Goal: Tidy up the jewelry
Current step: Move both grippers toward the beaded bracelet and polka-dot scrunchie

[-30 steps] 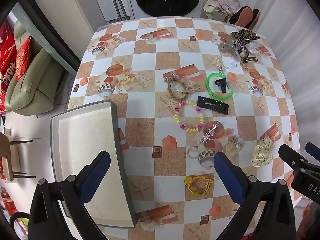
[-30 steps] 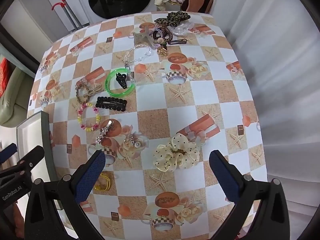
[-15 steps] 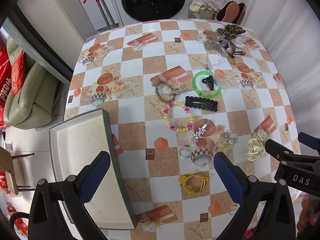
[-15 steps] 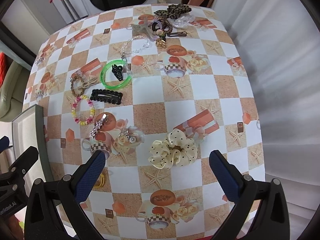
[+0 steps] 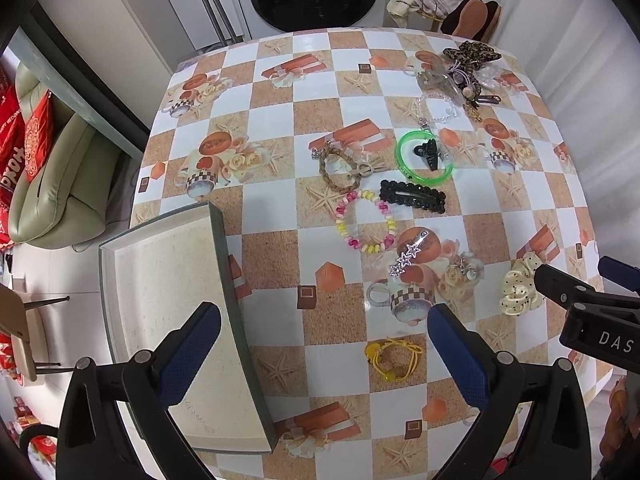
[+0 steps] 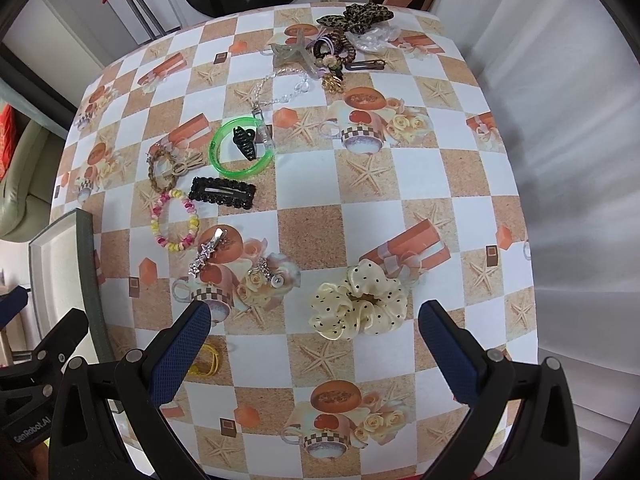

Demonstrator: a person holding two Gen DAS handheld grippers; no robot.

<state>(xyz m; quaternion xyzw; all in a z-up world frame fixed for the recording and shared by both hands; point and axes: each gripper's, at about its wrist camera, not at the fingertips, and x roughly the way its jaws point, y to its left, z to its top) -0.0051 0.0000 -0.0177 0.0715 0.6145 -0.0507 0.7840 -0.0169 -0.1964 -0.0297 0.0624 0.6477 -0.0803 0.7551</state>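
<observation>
You are seeing "DAS" in white letters on the black body of the right gripper, at the right edge of the left wrist view. In the right wrist view, "GenRobot.AI" is running in white along the black body of the left gripper. Lettering on the red cushion is showing too partially to read.

A glossy, smooth printed cloth covers the table, on which lie a translucent shiny plastic bangle, a satiny dotted cloth scrunchie, a glittering metal star clip and a matt-lined tray.
</observation>
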